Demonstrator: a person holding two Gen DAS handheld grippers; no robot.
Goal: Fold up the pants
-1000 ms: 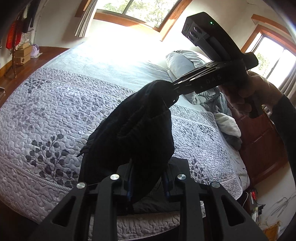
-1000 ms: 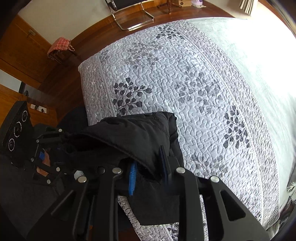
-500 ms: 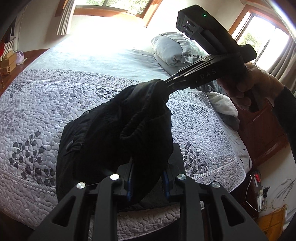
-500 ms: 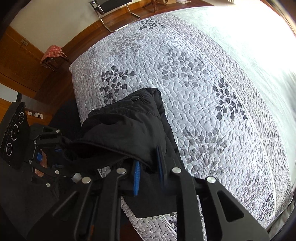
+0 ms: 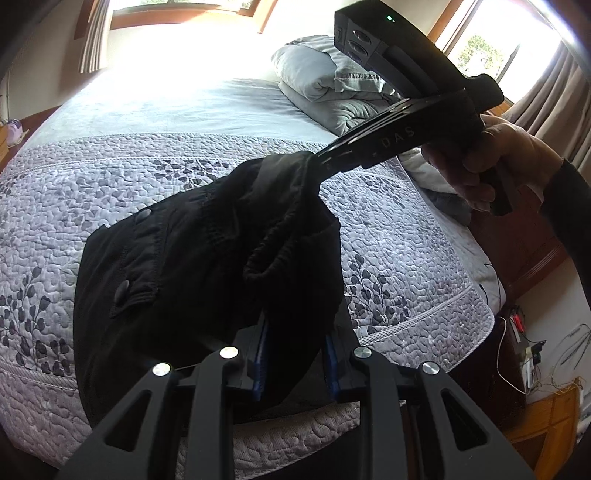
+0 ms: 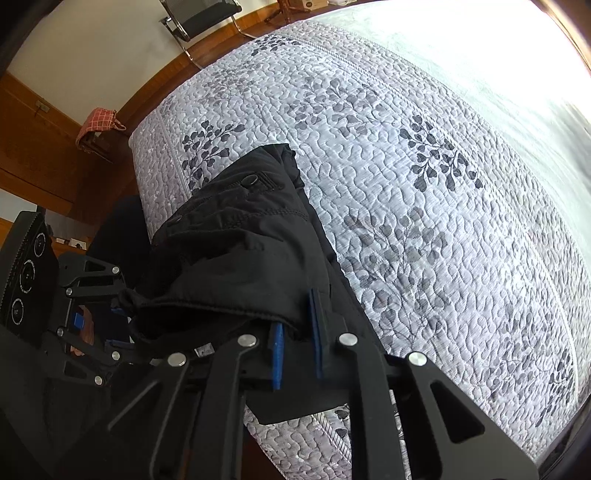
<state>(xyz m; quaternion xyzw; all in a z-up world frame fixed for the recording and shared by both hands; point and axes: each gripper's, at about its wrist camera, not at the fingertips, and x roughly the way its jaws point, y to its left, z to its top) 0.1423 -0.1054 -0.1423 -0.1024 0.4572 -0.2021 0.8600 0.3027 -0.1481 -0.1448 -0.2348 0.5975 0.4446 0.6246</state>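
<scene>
Black pants (image 5: 192,266) hang bunched between my two grippers above the near edge of the bed. A buttoned pocket flap faces up. My left gripper (image 5: 295,354) is shut on one end of the waistband. My right gripper (image 5: 317,158) comes in from the upper right and is shut on the other end. In the right wrist view the pants (image 6: 236,251) drape over the bed's corner, my right gripper (image 6: 297,339) pinches their hem, and the left gripper (image 6: 122,306) holds them at the far left.
The bed (image 5: 110,166) has a grey quilt with a leaf pattern. Grey pillows (image 5: 332,85) lie at its head. A wooden nightstand (image 5: 524,243) and cables stand to the right. A chair (image 6: 199,18) and wooden floor lie beyond the bed's foot.
Both grippers have carried the pants forward and lower over the bed. More of the fabric now lies spread on the quilt, with the pocket flap showing.
</scene>
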